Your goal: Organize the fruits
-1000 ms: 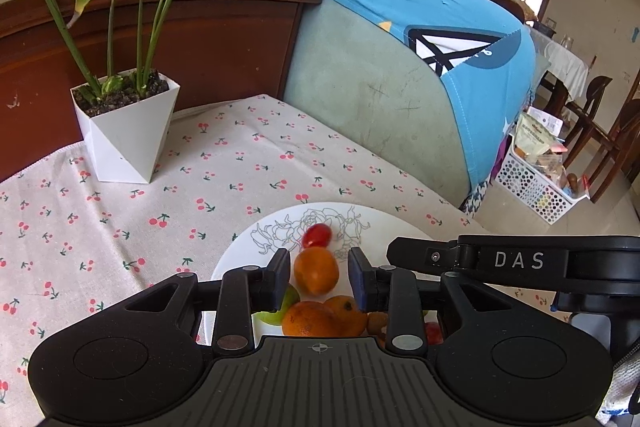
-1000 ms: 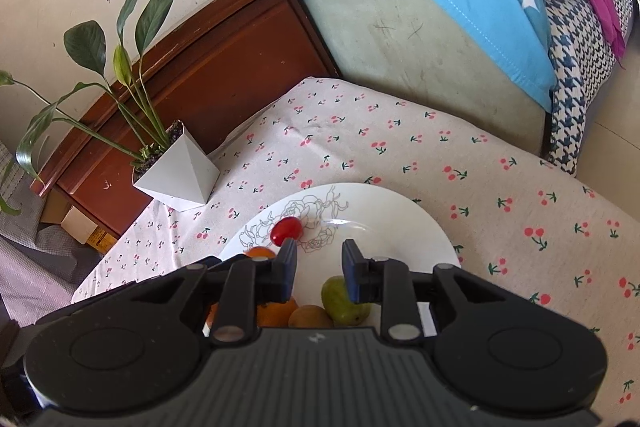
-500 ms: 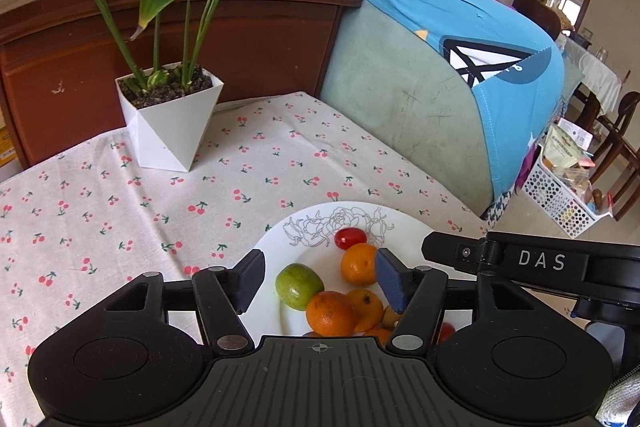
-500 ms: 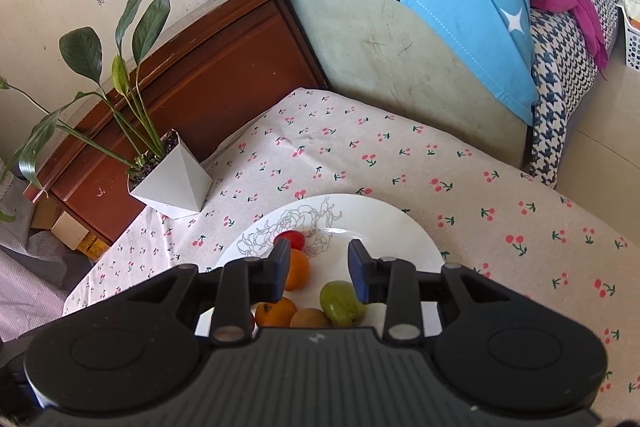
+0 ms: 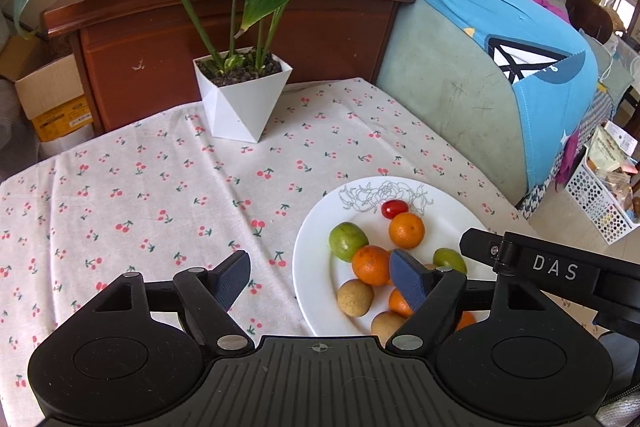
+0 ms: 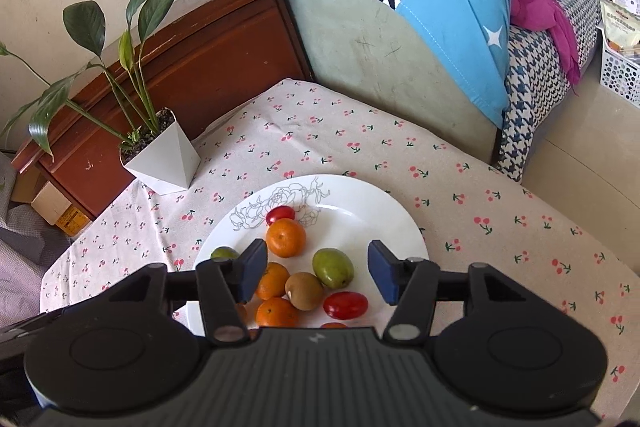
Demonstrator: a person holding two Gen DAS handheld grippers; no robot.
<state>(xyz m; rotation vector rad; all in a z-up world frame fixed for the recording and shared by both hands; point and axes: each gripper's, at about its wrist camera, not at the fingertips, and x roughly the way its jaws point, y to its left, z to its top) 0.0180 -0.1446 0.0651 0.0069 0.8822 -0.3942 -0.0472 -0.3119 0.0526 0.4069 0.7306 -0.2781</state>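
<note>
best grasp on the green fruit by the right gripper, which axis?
Pinch the green fruit across its narrow middle, coming from above. It lies oval on the plate, with the brown fruit touching one flank, so set the right gripper fingers across the free sides.

Your left camera is looking down from above the desk's [image 5: 120,195] near side, facing the potted plant [image 5: 244,95]. Your right camera is looking from the plate's [image 6: 360,219] near edge toward the sofa [image 6: 360,47]. Both are sharing the plate [image 5: 320,267], plant [image 6: 164,159] and cabinet [image 5: 160,39].
</note>
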